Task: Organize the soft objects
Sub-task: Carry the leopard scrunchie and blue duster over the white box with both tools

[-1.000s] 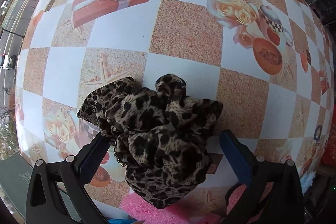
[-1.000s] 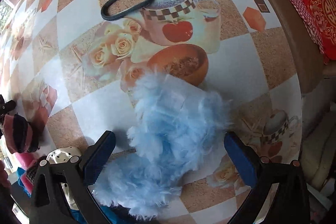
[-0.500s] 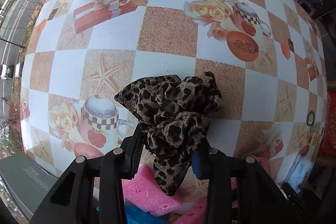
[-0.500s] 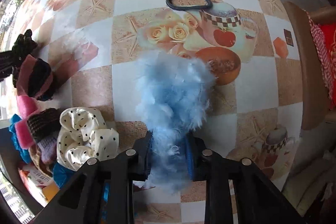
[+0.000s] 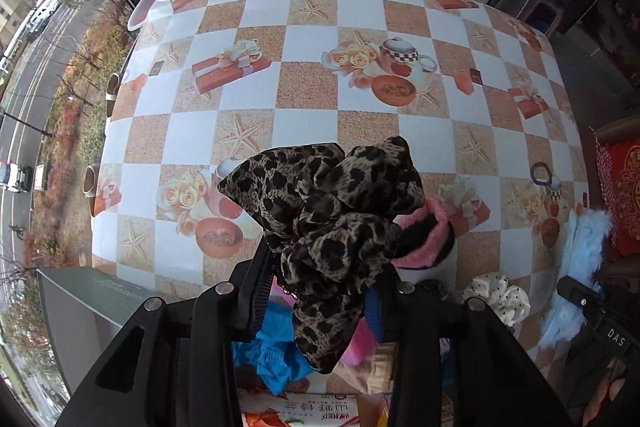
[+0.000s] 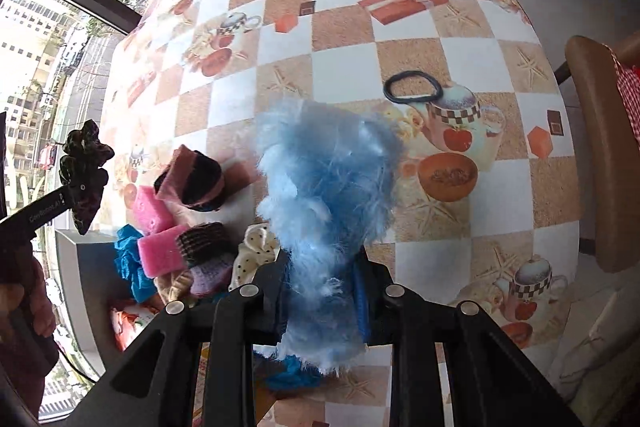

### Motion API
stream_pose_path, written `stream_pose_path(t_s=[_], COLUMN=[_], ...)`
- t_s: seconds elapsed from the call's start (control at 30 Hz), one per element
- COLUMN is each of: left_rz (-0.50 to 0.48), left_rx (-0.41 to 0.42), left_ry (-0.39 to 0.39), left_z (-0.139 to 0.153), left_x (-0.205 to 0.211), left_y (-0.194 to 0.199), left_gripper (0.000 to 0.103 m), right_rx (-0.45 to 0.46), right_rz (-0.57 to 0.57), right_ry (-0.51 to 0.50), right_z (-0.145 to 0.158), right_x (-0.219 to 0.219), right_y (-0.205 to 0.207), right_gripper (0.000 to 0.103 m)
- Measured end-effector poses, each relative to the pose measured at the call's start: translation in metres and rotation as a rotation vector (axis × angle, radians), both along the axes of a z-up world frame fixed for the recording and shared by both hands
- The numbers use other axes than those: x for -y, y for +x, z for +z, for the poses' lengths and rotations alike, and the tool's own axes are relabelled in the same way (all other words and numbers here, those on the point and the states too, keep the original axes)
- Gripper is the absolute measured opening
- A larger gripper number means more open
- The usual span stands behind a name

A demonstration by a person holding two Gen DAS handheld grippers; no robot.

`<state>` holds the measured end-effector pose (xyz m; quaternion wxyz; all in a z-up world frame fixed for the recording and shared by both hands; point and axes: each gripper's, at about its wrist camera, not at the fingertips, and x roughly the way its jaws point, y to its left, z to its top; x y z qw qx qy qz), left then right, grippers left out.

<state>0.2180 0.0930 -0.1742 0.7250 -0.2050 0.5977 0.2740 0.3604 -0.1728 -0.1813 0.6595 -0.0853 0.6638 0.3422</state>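
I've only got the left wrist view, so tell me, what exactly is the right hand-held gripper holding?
Observer: The right hand-held gripper is shut on a fluffy light-blue scrunchie, lifted off the table.
Operator: Is my leopard scrunchie clear of the table too?
Observer: From the right wrist view, the leopard scrunchie hangs from the left hand-held gripper near the table's window-side edge, but I cannot tell how far it is clear of the table.
Operator: Anything loose further out on the right?
Observer: A black hair tie lies flat on the tablecloth's teapot print, beyond the blue scrunchie.
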Motion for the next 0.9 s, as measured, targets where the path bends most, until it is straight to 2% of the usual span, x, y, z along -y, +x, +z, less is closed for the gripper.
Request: stream_pose_path(t_s=[0.23, 0.5, 0.67, 0.9], left_rz=[0.03, 0.033, -0.045, -0.209], left_rx=[0.004, 0.028, 0.052, 0.062], left_ry=[0.022, 0.012, -0.032, -0.083], left_z=[0.033, 0.048, 0.052, 0.062], left_x=[0.031, 0.054, 0.073, 0.106], left_y=[-0.034, -0.085, -0.121, -0.172], left_gripper=[0.042, 0.042, 0.042, 0.042], right_rx=[-0.007, 0.018, 0.035, 0.076], right_rz=[0.09, 0.165, 0.152, 0.094], right_ry=[0.062, 0.132, 0.141, 0.134], right_z=[-0.006, 0.039, 0.059, 0.096], right_x=[-0.039, -0.049, -0.045, -0.027], right_y=[-0.024, -0.066, -0.107, -0.168], right_gripper=[0.027, 0.027, 0.027, 0.027])
